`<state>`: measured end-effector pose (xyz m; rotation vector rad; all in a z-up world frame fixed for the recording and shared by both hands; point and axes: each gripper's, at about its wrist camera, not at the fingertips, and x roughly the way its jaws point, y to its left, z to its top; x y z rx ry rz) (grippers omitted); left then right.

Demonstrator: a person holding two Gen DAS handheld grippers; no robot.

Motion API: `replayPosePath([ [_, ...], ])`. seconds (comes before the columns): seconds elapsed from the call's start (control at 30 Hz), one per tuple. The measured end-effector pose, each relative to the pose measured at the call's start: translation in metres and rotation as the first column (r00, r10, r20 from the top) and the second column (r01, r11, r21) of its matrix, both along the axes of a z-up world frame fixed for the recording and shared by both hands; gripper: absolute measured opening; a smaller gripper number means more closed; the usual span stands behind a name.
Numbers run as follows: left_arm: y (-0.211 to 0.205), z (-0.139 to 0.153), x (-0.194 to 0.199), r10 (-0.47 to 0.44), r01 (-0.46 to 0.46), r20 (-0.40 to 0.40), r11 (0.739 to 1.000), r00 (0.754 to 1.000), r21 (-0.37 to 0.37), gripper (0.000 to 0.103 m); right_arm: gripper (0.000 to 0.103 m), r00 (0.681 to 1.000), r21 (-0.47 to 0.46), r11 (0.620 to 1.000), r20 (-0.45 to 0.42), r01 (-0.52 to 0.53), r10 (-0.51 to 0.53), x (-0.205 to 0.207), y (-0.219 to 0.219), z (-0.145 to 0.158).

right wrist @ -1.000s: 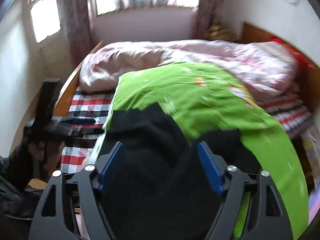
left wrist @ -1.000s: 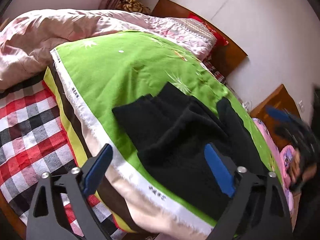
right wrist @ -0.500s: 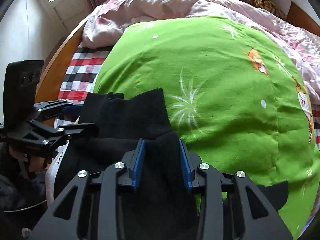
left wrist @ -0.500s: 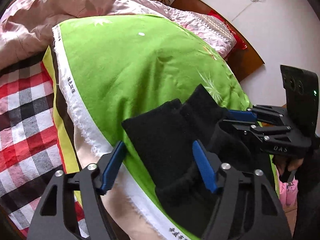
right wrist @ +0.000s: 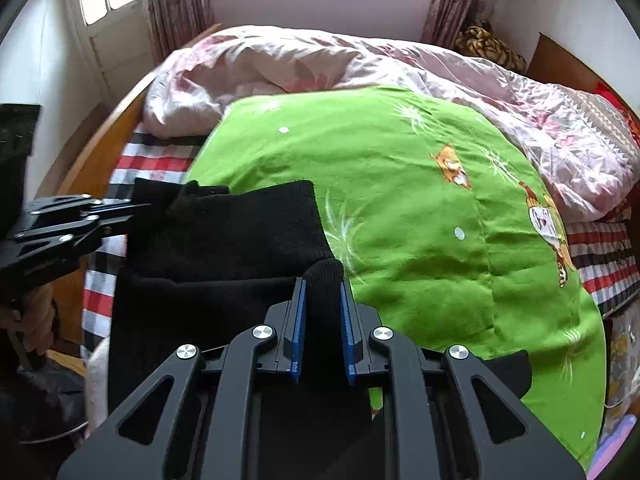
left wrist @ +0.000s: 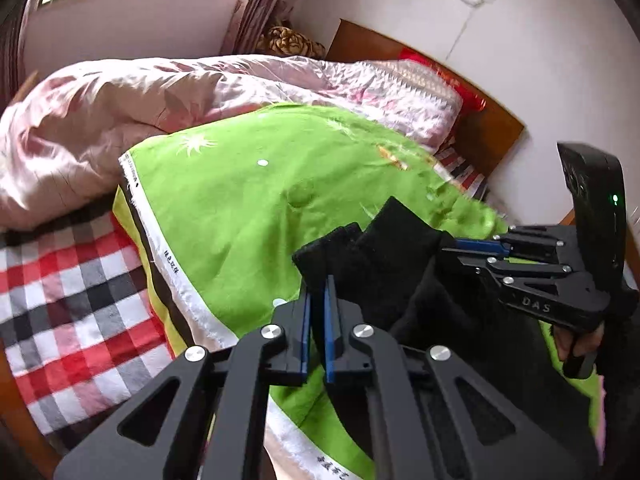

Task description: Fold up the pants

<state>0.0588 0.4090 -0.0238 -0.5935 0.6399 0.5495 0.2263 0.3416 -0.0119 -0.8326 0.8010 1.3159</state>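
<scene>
Black pants (left wrist: pixel 384 256) hang lifted over the near edge of a green sheet (left wrist: pixel 240 200) on the bed. My left gripper (left wrist: pixel 317 292) is shut on the pants' left edge. My right gripper (right wrist: pixel 322 288) is shut on a bunched fold of the pants (right wrist: pixel 224 232) at their right edge. The right gripper (left wrist: pixel 472 245) shows in the left wrist view, pinching the cloth. The left gripper (right wrist: pixel 120 210) shows in the right wrist view, pinching the far left corner. The pants' lower part hangs below both views.
A pink quilt (right wrist: pixel 320 60) is heaped at the far side of the bed. A red, white and black checked sheet (left wrist: pixel 60 300) lies left of the green sheet. A wooden headboard (left wrist: pixel 420 80) and white wall stand on the right.
Both grippers came down onto the pants and closed, the right one first, then the left. The pants' edge has risen off the green sheet between them.
</scene>
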Motion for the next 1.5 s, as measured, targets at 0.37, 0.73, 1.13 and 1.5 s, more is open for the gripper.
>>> replayPosePath([
  [0.37,0.009,-0.044,0.02,0.053,-0.053,-0.116,0.999,0.992,0.007,0.027,0.042,0.988,-0.013,0.992,-0.086,0.126,-0.127,0.024,0.003,-0.016],
  [0.73,-0.058,0.021,0.015,-0.176,0.172,0.052,0.982,0.983,0.074,0.097,0.062,0.753,0.139,0.774,-0.387,0.618,-0.531,0.123,-0.207,0.047],
  [1.13,-0.076,-0.023,0.073,-0.293,0.283,-0.121,0.954,0.948,-0.098,0.097,0.033,0.501,-0.008,0.711,-0.705,0.703,-0.503,0.116,-0.242,-0.04],
  [1.5,-0.011,-0.001,-0.023,-0.002,0.012,0.066,0.989,0.998,-0.15,0.097,0.013,0.831,0.293,0.844,-0.482,0.45,-0.276,0.008,-0.154,0.065],
])
